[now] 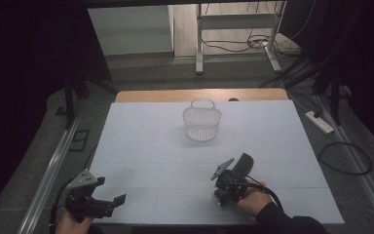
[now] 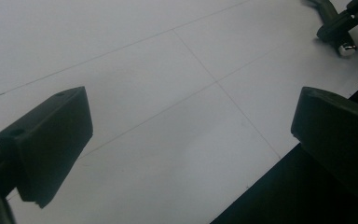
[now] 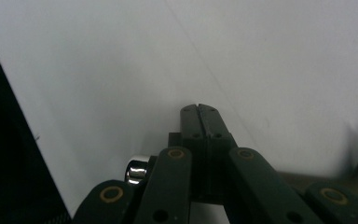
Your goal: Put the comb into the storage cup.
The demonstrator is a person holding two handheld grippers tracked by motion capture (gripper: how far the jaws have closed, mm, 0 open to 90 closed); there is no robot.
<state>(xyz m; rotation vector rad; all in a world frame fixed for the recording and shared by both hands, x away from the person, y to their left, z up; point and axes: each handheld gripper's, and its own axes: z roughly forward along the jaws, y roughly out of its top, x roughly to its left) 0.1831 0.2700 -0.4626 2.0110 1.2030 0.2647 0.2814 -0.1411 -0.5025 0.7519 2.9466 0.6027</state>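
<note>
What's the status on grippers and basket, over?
Left gripper open, empty. Right gripper shut, empty. White basket upright mid-table, untouched. Nothing between.

Low in the frame I see my right gripper (image 3: 199, 108) with its black jaws pressed flat together, nothing between them. A shiny metal knob (image 3: 137, 169) sits at lower left (beside the linkage), over the white table surface (image 3: 121, 60).

Dim, bluish light (close views blurred)
</note>
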